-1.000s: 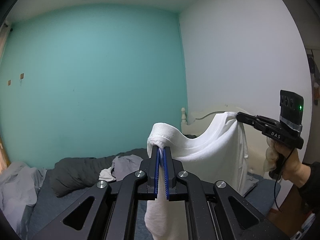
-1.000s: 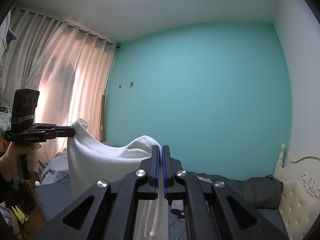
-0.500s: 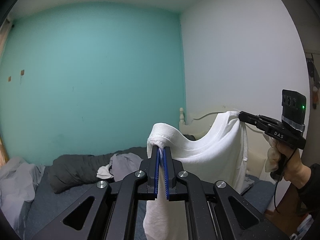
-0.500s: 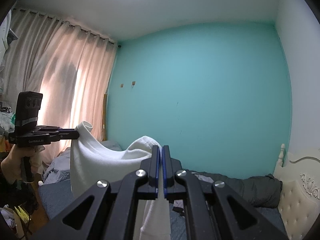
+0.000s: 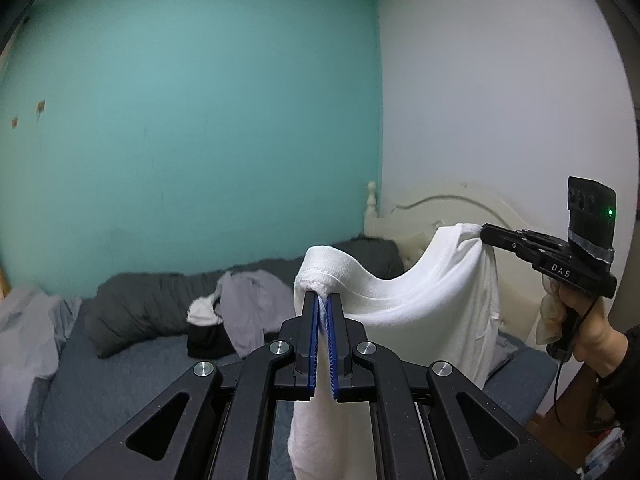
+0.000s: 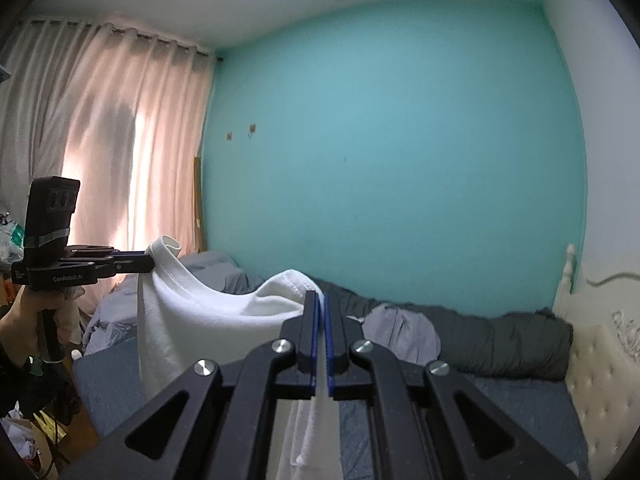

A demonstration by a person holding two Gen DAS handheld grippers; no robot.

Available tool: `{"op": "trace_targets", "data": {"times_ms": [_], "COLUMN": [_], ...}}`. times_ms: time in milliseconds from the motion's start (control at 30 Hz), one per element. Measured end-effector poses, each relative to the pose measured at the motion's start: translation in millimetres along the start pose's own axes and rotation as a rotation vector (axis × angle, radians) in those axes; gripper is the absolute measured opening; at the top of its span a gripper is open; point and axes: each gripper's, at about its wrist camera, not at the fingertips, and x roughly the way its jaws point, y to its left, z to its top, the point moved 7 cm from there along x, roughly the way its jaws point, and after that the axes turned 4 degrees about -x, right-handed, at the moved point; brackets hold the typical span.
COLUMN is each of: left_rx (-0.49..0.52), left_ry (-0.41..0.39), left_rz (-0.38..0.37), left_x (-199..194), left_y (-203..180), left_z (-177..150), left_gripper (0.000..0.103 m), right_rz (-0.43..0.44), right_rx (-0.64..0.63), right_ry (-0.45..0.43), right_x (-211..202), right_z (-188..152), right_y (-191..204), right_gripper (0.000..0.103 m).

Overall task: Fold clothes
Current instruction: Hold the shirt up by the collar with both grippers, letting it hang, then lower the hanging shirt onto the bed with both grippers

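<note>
Though airborne, shirt [image 5: 420, 300] between hand-held grippers

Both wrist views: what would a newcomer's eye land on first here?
The white shirt stretched in mid-air, pinched shut at its two top corners by the left hand-held gripper and the right hand-held gripper, hanging above the blue bed. Behind it, a turquoise wall, and a dark grey duvet with crumpled clothes.

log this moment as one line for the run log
phase: shirt held up | left gripper: shut on white shirt | right gripper: shut on shirt | below: bed
</note>
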Motion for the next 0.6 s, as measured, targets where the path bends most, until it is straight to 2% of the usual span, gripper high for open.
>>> {"op": "trace_targets", "data": {"times_ms": [133,467,600], "left_rx": [-0.034,-0.094,-0.117], "left_ry": [0.057,0.181,0.227], "left_rz": [0.01,0.049,0.062], "left_x": [52.7,165.2,216.1], "left_y": [18.2,124.3,154.4], "left_z": [-26.0,-86.4,-108.0], "left_gripper": [0.004,0.004,0.004], "right_rz": [0.0,-0.008,-0.011], "right_rx": [0.035,0.103,0.135], "right_ry": [0.061,0.219,0.263], "right_x": [41.8,163.6,208.9], "right_z": [-32.8,-117.6,-152.3], "right_y": [-16.1,-61.9,-82.1], "right_gripper": [0.002,0.002,0.002]}}
